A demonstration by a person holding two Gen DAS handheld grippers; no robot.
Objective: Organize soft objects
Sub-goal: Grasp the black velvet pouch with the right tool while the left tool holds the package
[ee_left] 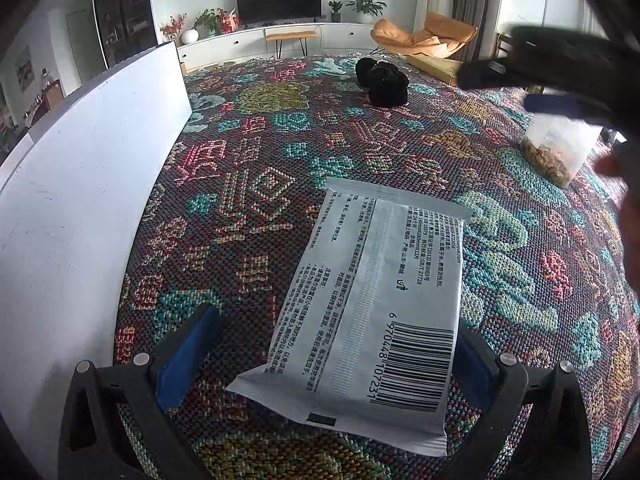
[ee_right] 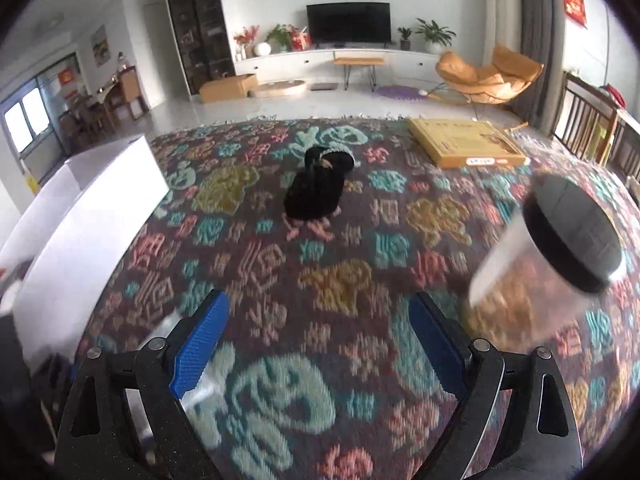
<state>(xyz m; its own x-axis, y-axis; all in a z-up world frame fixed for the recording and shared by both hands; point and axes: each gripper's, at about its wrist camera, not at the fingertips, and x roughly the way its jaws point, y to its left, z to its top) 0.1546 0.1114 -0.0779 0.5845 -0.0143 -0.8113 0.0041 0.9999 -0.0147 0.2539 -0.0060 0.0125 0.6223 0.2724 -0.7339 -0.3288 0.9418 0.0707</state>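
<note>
The left wrist cam shows a white wipes pack (ee_left: 368, 304) lying flat, print side up w/ a barcode. It sits between the fingers of the left gripper (ee_left: 320, 356). The fingers are wide apart. The pack's right edge is just by the right blue pad; can't tell if it touches. The left pad is well clear of it. The right wrist cam shows only a blurry white bit of the pack, behind its left finger.

The right gripper (ee_right: 320, 344) has its fingers spread apart too, w/ nothing between them — only cloth below. In the left cam this gripper shows as a dark blur at top right.

A clear jar (ee_right: 544, 264) w/ a black lid stands on the right side. The right cam sees the lid from above, blurred. The left cam sees the jar's side and brown bits inside.

A black fuzzy thing (ee_right: 316, 188) lies far up the middle in both views, well apart from the pack. Only the right cam shows a flat yellow box (ee_right: 466, 142) whole, at the far right edge.

A white box (ee_left: 80, 184) stands along the left side.

The worktop is covered by a woven cloth (ee_left: 248, 184) w/ teal, pink and yellow shapes. Behind is a living room — a TV (ee_right: 348, 22) on a long white cabinet, plants, an orange chair (ee_right: 488, 76), pale floor.
</note>
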